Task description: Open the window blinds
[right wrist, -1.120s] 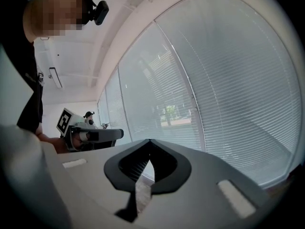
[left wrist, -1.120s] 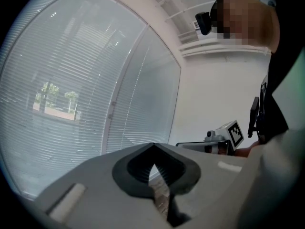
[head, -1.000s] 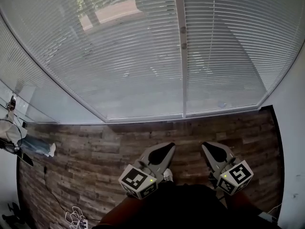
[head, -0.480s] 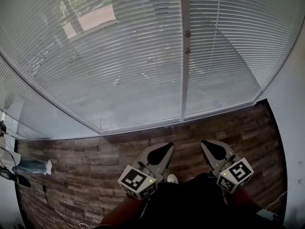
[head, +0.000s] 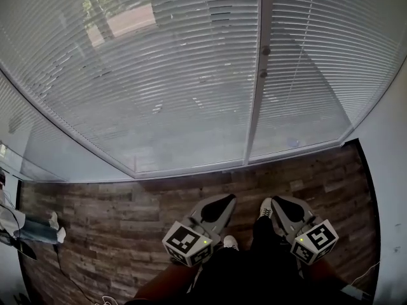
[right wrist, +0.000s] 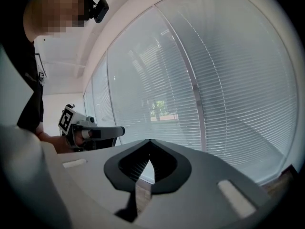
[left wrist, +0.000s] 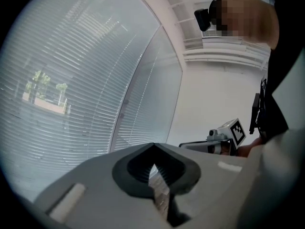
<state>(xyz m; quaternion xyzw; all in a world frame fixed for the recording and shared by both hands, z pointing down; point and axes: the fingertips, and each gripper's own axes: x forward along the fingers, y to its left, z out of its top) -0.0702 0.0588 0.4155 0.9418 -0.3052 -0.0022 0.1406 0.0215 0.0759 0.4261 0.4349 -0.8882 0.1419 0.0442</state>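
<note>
Head view: taken from above, aimed steeply down. The wood floor (head: 95, 215) fills the lower frame and the window blinds (head: 159, 75) the upper, seen from close by.

Left gripper view: taken from on the left gripper (left wrist: 153, 168), aimed along its jaws and tilted up toward the blinds. The right gripper (left wrist: 224, 140) is caught near the right edge.

Right gripper view: mirrored setup, with the other gripper caught at left, blinds near and filling most of the frame.

Shared by all three: the blinds and the vertical frame post (head: 254, 107). Both grippers are covered in every view.
</note>
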